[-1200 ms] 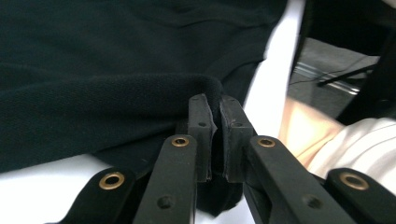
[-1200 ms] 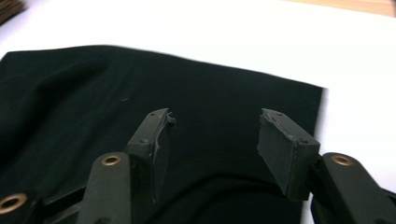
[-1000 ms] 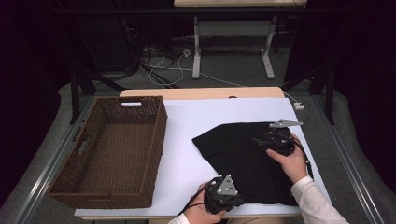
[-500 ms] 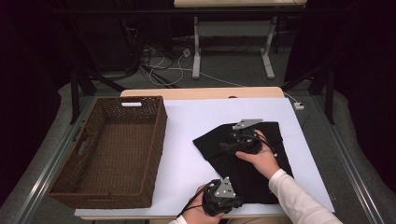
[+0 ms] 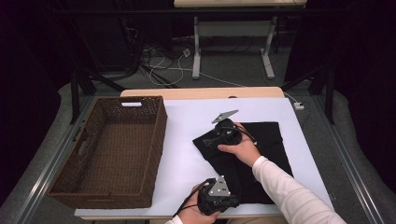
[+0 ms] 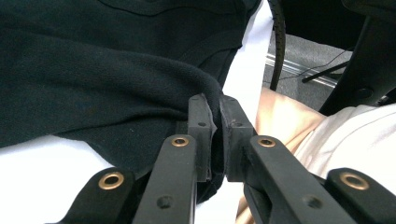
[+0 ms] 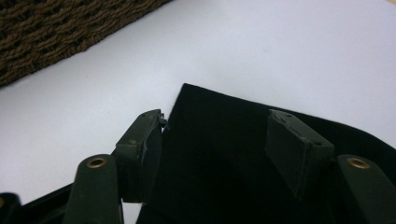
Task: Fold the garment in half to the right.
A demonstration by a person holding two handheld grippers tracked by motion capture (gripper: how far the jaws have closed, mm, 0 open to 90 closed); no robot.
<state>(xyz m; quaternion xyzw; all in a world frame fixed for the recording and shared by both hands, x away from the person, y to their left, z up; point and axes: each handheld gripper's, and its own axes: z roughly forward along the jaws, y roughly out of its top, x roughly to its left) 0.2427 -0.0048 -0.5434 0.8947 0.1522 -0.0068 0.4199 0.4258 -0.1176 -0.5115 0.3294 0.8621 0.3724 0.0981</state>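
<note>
Fold in hand, by the look of it: black cloth [image 5: 252, 154] flat on the white bench [image 5: 187, 158] right of the basket [image 5: 107, 149]; left hand-held gripper [image 6: 215, 122] clamped on its near hem, right hand-held gripper [image 7: 215, 144] spread over the far-left corner; best lowered squarely before closing.

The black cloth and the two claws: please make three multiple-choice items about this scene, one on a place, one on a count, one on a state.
1. Where is the basket?
A. left of the cloth
B. on the cloth
C. under the table

2. How many claws pinch the cloth?
A. none
B. one
C. two

3. How do the right claw's jaws stand?
A. shut
B. open
C. hidden

Answers:
1 A: in the high view the basket stands on the table, left of the cloth.
2 B: the left claw holds a fold of the cloth.
3 B: the right claw has its jaws apart over a corner of the cloth.
</note>
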